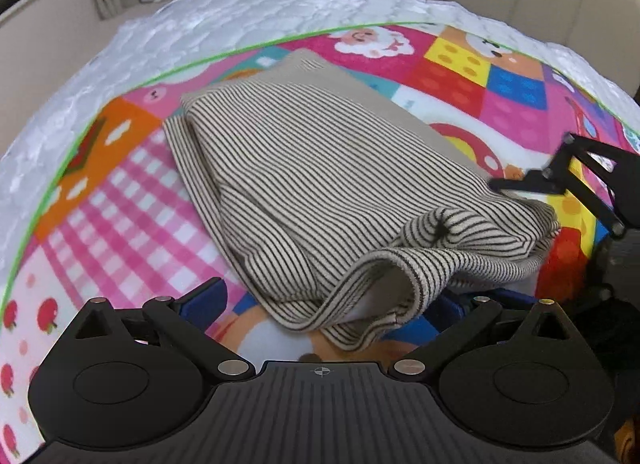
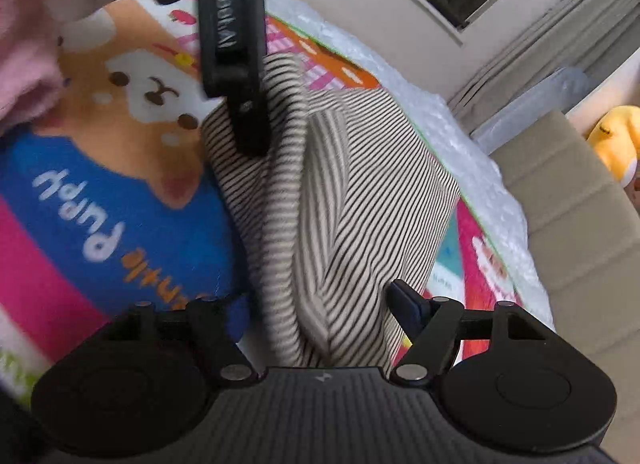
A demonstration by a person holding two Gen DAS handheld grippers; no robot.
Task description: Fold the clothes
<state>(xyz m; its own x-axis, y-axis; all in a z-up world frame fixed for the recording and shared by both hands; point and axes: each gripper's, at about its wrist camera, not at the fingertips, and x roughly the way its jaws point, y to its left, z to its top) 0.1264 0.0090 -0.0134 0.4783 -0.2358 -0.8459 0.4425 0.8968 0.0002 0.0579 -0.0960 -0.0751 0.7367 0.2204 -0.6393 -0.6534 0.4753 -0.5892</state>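
A bed (image 1: 280, 3) with a white cover carries a bright cartoon play mat (image 1: 120, 191). The left gripper (image 1: 324, 296) has its fingers (image 1: 204, 298) spread wide around the near hem of a striped sweater (image 1: 320, 191). The right gripper (image 2: 320, 304) is likewise open astride the sweater (image 2: 360, 203), which lies folded on the mat (image 2: 100, 203).
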